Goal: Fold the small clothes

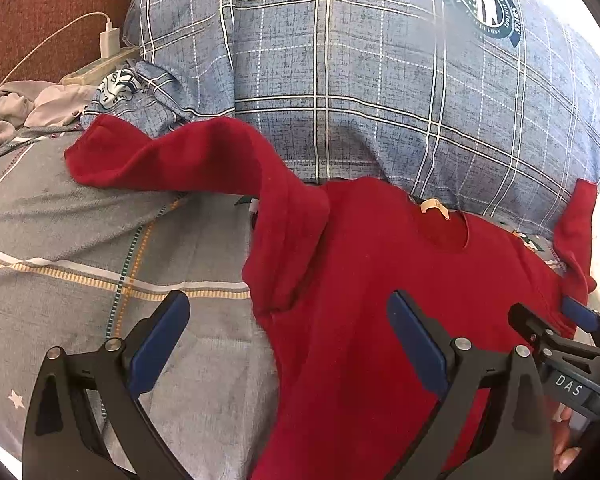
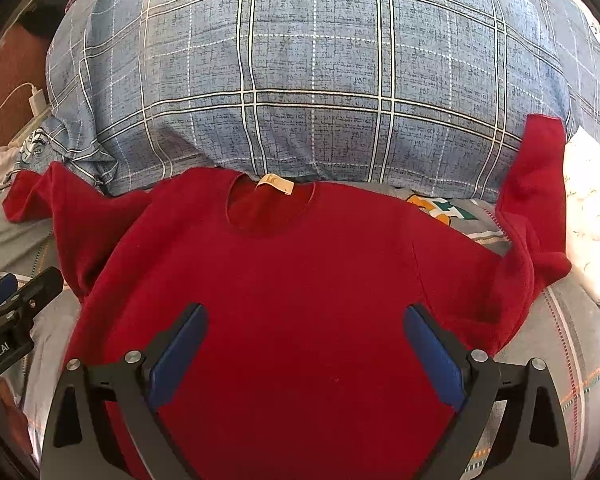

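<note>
Bedsheet (image 2: 572,344) holds red sweater (image 2: 300,264), jaws apart.

A big blue checked pillow (image 1: 380,80) lies on the grey bed sheet (image 1: 60,240). A white charger plug (image 1: 110,40) sits near crumpled grey cloth (image 1: 16,108)

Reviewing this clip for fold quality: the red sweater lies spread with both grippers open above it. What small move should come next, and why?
Probably the left gripper should close on the red knit sweater's left sleeve and fold it across the body. That sleeve trails out over the grey patterned bedsheet, the left gripper is nearest it, and the open right gripper holds nothing.
</note>
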### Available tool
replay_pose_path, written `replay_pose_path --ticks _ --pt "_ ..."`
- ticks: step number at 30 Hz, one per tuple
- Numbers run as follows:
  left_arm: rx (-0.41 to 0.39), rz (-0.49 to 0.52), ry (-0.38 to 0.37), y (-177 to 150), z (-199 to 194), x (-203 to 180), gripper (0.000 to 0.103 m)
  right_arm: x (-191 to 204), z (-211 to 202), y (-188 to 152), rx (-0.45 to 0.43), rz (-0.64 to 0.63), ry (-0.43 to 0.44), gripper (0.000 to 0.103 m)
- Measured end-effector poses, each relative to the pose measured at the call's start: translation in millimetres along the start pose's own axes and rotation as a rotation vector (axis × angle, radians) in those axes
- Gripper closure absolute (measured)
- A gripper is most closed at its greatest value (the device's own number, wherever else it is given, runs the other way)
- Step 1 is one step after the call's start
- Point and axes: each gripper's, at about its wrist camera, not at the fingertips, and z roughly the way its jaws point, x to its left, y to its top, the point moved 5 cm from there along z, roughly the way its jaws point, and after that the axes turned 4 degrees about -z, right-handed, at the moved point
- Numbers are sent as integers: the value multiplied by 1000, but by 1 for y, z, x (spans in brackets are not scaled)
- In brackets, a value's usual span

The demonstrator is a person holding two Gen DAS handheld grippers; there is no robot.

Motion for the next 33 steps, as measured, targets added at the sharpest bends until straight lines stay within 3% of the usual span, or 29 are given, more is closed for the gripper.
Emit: replay_pose_path --ticks 8,15,20,24,26,27,29,30,33 --pt "-16 -46 38 15 -3 32 3 6 4 1 6 -11 23 5" --pt "-102 -197 205 65 -3 122 3 10 3 2 2 -14 49 5" --pt "-120 -220 356 100 21 169 6 14 8 -1 19 -18 65 5" --pt "-62 -188 411 116 56 182 20 18 11 -2 25 -26 73 5" --pt "-92 -114 469 124 65 177 30 19 12 -3 27 -28 79 5" --pt "-87 -90 488 127 68 177 41 20 12 -2 28 -31 81 5" --pt "-91 -55 477 131 70 174 84 19 12 -1 25 -31 82 5" --pt "-66 -50 446 132 72 172 96 19 12 -1 20 -25 84 5" --pt "-43 -48 390 140 59 175 96 14 6 2 -1 -4 90 5"
